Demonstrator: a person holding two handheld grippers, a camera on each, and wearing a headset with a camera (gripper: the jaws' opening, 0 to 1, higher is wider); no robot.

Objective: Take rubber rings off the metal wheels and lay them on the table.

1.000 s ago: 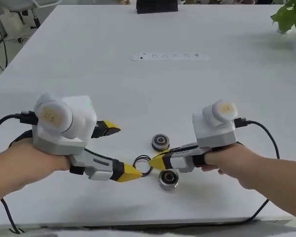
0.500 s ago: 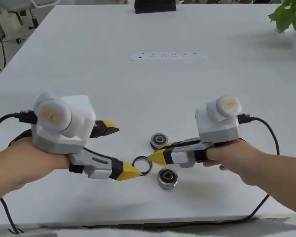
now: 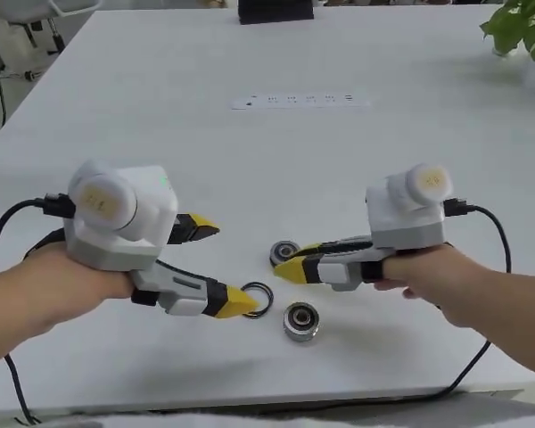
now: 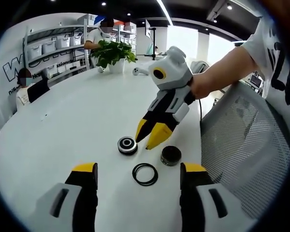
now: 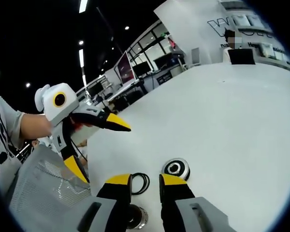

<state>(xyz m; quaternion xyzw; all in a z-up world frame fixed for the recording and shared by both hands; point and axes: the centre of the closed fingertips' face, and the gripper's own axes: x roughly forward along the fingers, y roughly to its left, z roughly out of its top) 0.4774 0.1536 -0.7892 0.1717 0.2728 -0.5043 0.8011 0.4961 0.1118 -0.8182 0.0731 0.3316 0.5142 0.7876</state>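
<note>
1. The counter (image 3: 357, 160) carries a power strip (image 3: 291, 101) toward its far edge, seen in the head view.
2. The left hand-held gripper (image 3: 221, 267) is wide and empty.
3. The right hand-held gripper (image 3: 285, 267) is narrow and holds nothing.
4. The far wheel (image 3: 286, 253) and the near wheel (image 3: 301, 321) sit near the counter's near edge. The right gripper view half hides the near wheel under its own jaws.
5. The rubber ring (image 3: 257, 299) lies flat beside them. In the left gripper view it lies (image 4: 145, 174) just ahead, between that view's jaws.
</note>
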